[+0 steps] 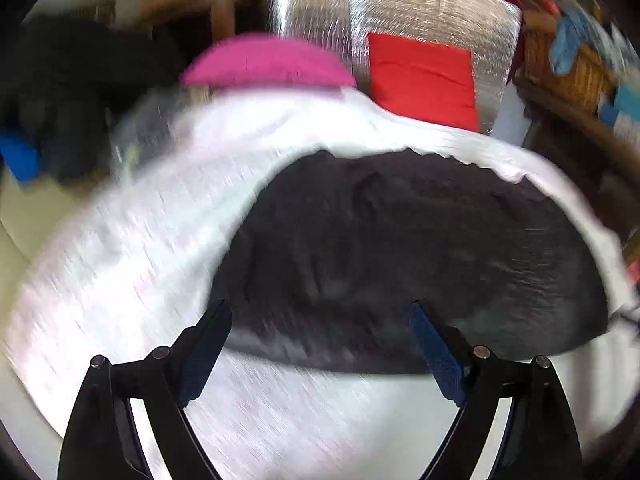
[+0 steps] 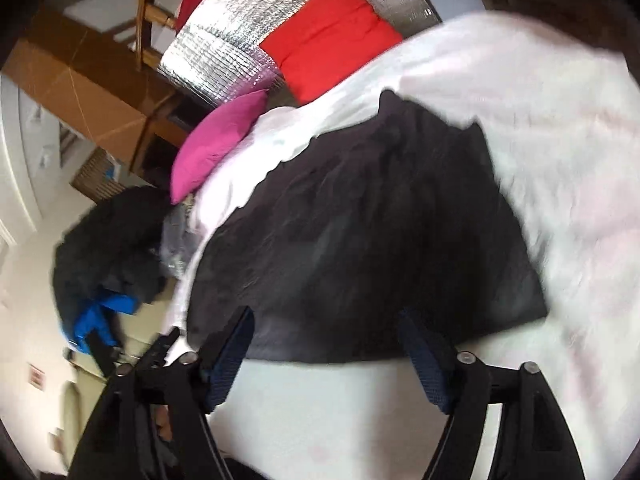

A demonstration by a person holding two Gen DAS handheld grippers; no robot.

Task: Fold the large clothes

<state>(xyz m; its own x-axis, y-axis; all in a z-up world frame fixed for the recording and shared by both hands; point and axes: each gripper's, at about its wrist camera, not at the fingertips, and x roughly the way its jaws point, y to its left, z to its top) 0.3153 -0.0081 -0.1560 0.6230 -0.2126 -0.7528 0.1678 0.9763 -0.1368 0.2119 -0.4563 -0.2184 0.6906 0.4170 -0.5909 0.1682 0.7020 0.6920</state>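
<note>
Covering the bed, a white sheet [image 2: 540, 128] bears dark clothing [image 2: 360, 240].

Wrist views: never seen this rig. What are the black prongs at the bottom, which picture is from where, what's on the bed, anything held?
No robot arm here: a person carries a two-finger gripper in each hand, each with a fisheye camera looking along its fingers. The prongs are those fingers. One picture is from the left gripper, the other from the right gripper. Both stand open and hold nothing. They hover at the near edge of a dark garment lying partly folded on a white sheet. Beyond it are a pink pillow and a red cushion. Both pictures are motion-blurred.
</note>
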